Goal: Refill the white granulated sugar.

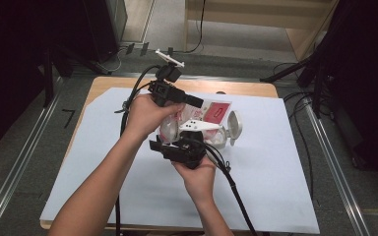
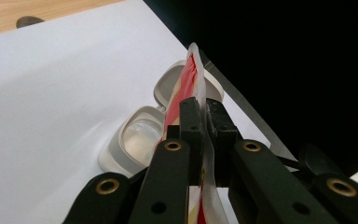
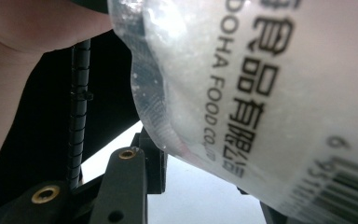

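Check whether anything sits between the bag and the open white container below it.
Nothing visible does. The left gripper pinches the bag by its edge, with the open white container on the white sheet right beneath. The right gripper is at the bag's lower part.

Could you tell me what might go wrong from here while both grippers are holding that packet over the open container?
The left gripper pinches only the thin edge of the red and white packet, so it could slip or tear. The right gripper holds its bulging lower part; if the packet bursts, the contents may miss the open container and spill on the white sheet.

White sheet [image 1: 128, 162] covers the wooden table [image 1: 113, 81], open white container [image 2: 135, 140] on it
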